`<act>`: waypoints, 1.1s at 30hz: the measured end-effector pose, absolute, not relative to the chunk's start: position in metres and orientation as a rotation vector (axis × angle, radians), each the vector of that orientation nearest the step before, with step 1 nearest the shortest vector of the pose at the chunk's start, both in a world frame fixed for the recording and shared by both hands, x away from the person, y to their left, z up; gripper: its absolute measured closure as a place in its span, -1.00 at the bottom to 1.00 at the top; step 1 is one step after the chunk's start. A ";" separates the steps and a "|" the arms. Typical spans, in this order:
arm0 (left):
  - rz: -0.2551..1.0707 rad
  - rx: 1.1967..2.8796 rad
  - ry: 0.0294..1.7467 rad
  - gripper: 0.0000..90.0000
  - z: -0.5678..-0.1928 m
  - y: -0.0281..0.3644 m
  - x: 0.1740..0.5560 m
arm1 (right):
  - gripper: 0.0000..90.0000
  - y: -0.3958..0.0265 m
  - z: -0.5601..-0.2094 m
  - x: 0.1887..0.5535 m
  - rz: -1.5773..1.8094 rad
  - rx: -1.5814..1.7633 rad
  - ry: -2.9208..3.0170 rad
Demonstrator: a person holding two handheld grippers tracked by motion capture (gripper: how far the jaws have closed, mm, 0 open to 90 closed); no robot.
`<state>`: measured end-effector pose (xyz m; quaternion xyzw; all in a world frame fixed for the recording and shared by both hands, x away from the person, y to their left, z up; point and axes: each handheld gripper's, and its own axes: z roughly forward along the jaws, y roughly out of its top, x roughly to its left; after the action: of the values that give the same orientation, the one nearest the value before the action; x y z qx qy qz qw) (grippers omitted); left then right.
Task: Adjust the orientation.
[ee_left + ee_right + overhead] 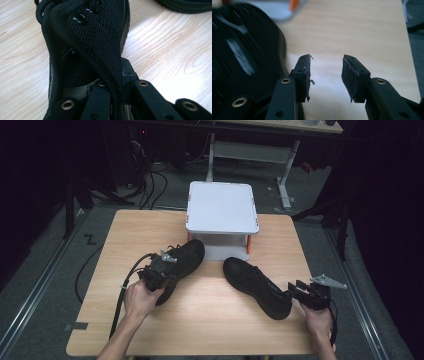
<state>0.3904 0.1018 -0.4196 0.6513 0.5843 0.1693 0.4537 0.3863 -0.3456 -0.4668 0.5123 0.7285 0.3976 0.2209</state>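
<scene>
Two black lace-up shoes lie on the wooden table (210, 320). The left shoe (187, 257) is at centre left, toe pointing away, and my left gripper (162, 270) is shut on its collar. In the left gripper view the knit rim of this shoe (100, 37) is pinched between the jaws of the left gripper (116, 80). The right shoe (255, 285) lies diagonally at centre right. My right gripper (295, 287) sits just beside its heel, open. In the right gripper view that gripper (325, 72) has only bare table between its pads, and the shoe (242, 57) is to its left.
A white low stand (222, 207) with orange-tipped legs stands at the table's far middle, just behind both shoes. The sole of the right shoe (185, 5) edges the left gripper view's top right. Cables and a desk frame are on the floor beyond the table.
</scene>
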 end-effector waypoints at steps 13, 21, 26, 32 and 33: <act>0.402 1.594 1.466 0.96 -0.421 0.078 0.415 | 0.28 -0.302 -0.405 0.421 1.271 1.241 2.079; 0.412 1.565 1.488 0.96 -0.422 0.063 0.432 | 0.27 -0.262 -0.367 0.456 1.267 1.115 2.124; 0.437 1.536 1.496 0.96 -0.421 0.056 0.439 | 0.28 -0.245 -0.354 0.476 1.323 1.093 2.157; 0.432 1.527 1.509 0.96 -0.425 0.049 0.443 | 0.33 -0.224 -0.344 0.498 1.345 1.085 2.174; 0.436 1.528 1.509 0.96 -0.426 0.047 0.444 | 0.35 -0.216 -0.343 0.505 1.318 1.088 2.168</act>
<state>0.4438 0.0474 -0.4255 0.6200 0.6125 0.1768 0.4574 0.5047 -0.2156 -0.3426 0.3869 0.7712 0.4689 0.1892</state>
